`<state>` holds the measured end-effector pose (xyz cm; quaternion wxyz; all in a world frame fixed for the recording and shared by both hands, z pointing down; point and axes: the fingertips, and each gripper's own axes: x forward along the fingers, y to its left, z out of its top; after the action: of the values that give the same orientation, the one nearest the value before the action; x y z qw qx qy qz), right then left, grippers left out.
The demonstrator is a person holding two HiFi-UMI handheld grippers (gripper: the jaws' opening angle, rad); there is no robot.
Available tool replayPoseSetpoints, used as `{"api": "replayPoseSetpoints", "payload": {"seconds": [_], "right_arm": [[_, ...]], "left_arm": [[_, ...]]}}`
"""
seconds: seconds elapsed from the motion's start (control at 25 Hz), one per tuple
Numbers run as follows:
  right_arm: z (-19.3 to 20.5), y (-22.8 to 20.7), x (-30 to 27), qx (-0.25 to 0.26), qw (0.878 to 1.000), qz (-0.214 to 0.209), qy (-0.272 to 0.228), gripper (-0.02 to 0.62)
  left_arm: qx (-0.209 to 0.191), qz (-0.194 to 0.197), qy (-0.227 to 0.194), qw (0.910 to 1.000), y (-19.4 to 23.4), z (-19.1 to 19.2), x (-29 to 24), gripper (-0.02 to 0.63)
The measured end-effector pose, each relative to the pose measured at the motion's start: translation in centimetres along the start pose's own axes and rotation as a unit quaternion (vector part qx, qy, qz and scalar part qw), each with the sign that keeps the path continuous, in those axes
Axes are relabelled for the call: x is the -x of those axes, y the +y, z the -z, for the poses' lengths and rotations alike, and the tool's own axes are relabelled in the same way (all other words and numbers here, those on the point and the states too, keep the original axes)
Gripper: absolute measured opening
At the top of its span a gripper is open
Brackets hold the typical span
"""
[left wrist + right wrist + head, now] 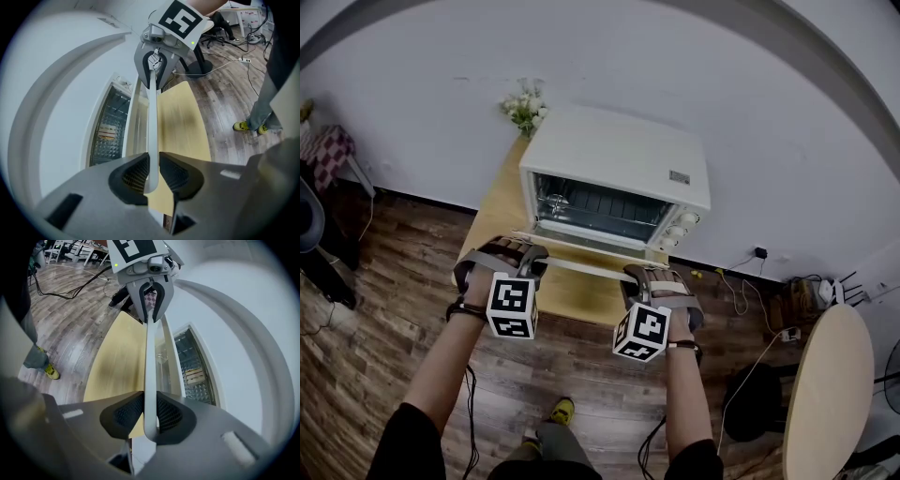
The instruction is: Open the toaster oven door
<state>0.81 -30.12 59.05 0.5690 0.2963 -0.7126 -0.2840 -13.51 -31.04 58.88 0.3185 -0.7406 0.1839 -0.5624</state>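
A white toaster oven (619,159) stands on a light wooden table (502,211). Its glass door (581,246) hangs well open, tipped down toward me, and the wire rack inside shows. The long white door handle (581,266) runs along the door's front edge. My left gripper (532,258) is shut on the handle's left end, my right gripper (636,278) on its right end. In the left gripper view the handle (152,117) passes between the dark ribbed pads of the left gripper (151,173). In the right gripper view the handle (150,362) is pinched in the right gripper (150,411).
A small vase of white flowers (525,106) stands behind the oven at the wall. A round pale table (830,394) is at the right, with cables and a power strip (787,333) on the wooden floor. A dark chair (314,234) is at the left.
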Motion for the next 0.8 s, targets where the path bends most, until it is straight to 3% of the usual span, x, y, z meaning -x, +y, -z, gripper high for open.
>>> {"api": "replayPoseSetpoints", "payload": {"seconds": [0.24,0.8], "right_arm": [[0.1,3.6,-0.1,0.008,1.000,0.024,0.010,0.083],[0.5,8.4,-1.4,0.020,0.996,0.080,0.017,0.067]], "left_arm": [[-0.011,-0.013,-0.004,0.9998,-3.5,0.3,-0.5,0.072],[-0.038,-0.082,0.000,0.9959,-8.2,0.9,-2.4,0.078]]}}
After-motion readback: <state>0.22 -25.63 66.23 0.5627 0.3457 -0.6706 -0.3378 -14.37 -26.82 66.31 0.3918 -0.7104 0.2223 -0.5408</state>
